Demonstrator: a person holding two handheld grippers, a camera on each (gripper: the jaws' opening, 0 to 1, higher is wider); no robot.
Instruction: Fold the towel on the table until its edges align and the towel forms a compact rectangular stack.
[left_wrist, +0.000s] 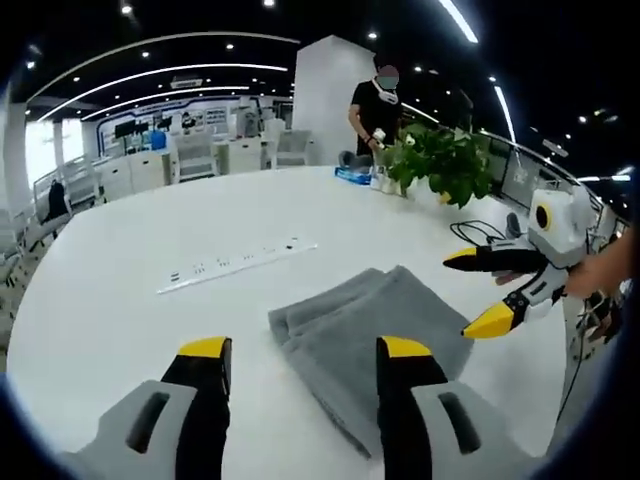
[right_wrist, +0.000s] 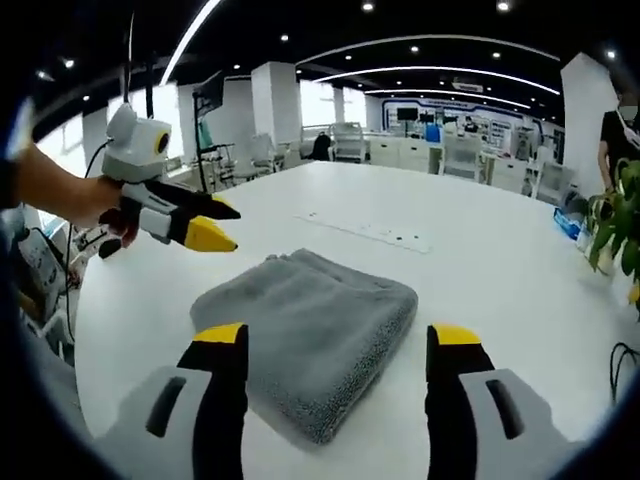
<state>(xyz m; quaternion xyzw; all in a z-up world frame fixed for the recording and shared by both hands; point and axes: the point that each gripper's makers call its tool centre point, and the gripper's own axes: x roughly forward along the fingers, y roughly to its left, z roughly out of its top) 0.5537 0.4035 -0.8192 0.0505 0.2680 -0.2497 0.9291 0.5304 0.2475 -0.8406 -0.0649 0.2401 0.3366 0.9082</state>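
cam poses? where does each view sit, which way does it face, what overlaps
Left gripper view: rides the left gripper, looks across the white table at the grey towel; own open jaws below, right gripper entering from the right.
Right gripper view: rides the right gripper, faces the towel from the opposite side; left gripper and a hand.
Shared: towel, table, power strip.

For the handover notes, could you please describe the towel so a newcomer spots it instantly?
On the big white table, look near its front edge. The towel lies there, folded: grey and plush, unlike the flat white power strip further back.
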